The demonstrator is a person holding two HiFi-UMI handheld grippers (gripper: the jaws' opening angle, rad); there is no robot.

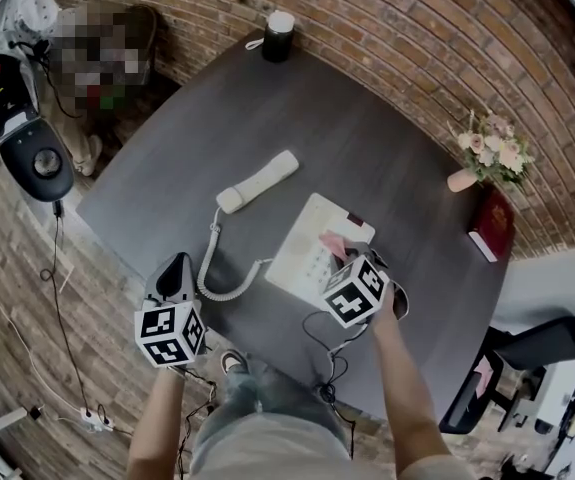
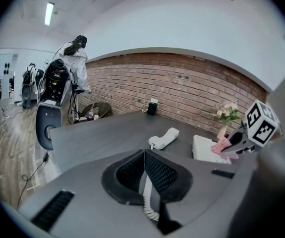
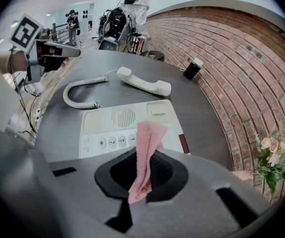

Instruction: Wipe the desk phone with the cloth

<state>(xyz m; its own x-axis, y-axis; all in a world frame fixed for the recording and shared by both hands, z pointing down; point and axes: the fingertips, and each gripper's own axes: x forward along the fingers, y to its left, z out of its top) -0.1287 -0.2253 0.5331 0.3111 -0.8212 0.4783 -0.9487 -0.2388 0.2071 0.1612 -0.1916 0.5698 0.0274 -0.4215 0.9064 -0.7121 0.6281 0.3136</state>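
Desk (image 1: 267, 108), dark and rounded, stands against a brick wall, and its contents run from one near corner to the far right edge. At the left, the left gripper (image 2: 143, 157) hangs over the desk's near edge with its two jaws pressed together and nothing pinched between them; in the left gripper view a stretch of the coiled cord (image 1: 210, 268) shows just below where the pads meet. In the head view that cord runs from the handset (image 1: 257, 181) down past the left gripper, loops along the near edge and goes back to the left side of the phone base (image 1: 302, 248). The handset is off the base and lies flat on the desk beyond it, near but not touching, with its earpiece end toward the left. Farther back, near the desk's far rim, stands a small black cylinder with a white top (image 1: 278, 36). The cream phone base sits a little right of centre, its row of keys facing the near edge and its speaker grille above them. The right gripper (image 3: 142, 167) is clamped on the pink cloth (image 3: 144, 150), a folded strip that stands up out of the jaws and hangs over the base's key area; I cannot tell whether it touches the casing. To the right, a vase of pale flowers (image 1: 492, 153) stands near the wall, and a red book (image 1: 494, 223) lies just beside it at the desk's right edge.
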